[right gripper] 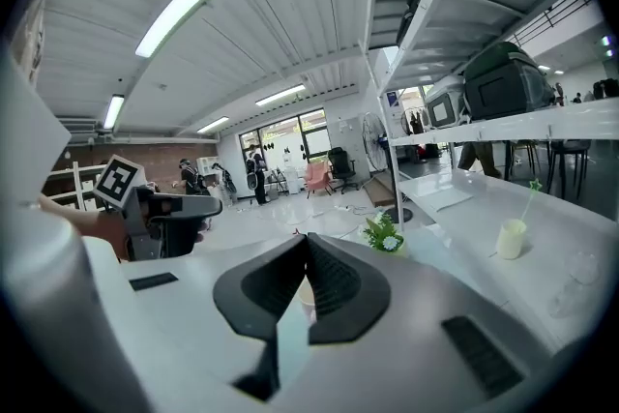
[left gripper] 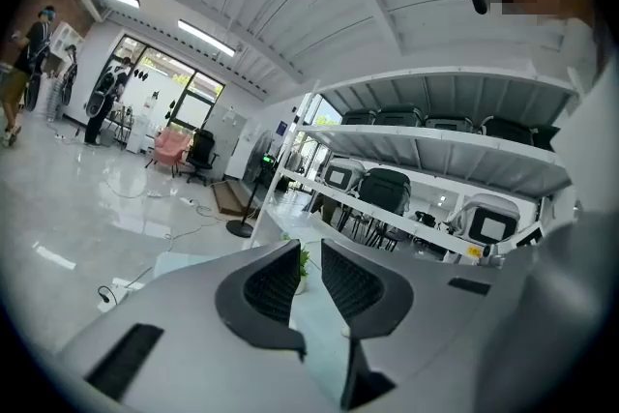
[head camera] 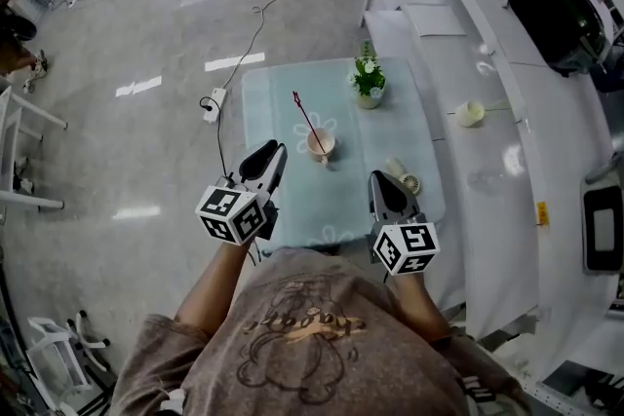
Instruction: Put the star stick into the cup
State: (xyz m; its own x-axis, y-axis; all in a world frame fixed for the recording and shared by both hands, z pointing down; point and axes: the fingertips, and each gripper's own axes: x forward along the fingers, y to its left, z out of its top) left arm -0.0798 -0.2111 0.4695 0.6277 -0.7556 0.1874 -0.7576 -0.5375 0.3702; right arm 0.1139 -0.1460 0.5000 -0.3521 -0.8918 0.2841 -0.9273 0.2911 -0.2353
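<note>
The star stick (head camera: 307, 122) already leans in the cup (head camera: 321, 146) — seemingly done; left gripper (head camera: 276, 152) narrowly parted, right gripper (head camera: 379, 180) closed, both empty.

Table (head camera: 283, 102): near strip bare, clear run from the left gripper (head camera: 277, 153) to the cup (head camera: 321, 145). The stick (head camera: 304, 117) leans up-left out of the cup and bars the way over the rim from that side. Plant (head camera: 369, 81) at far right, apart from the cup. Small fan (head camera: 402, 176) just beside the right gripper (head camera: 376, 178). Left: open floor, cable (head camera: 255, 24) only. Right: counter (head camera: 487, 161) close alongside.
</note>
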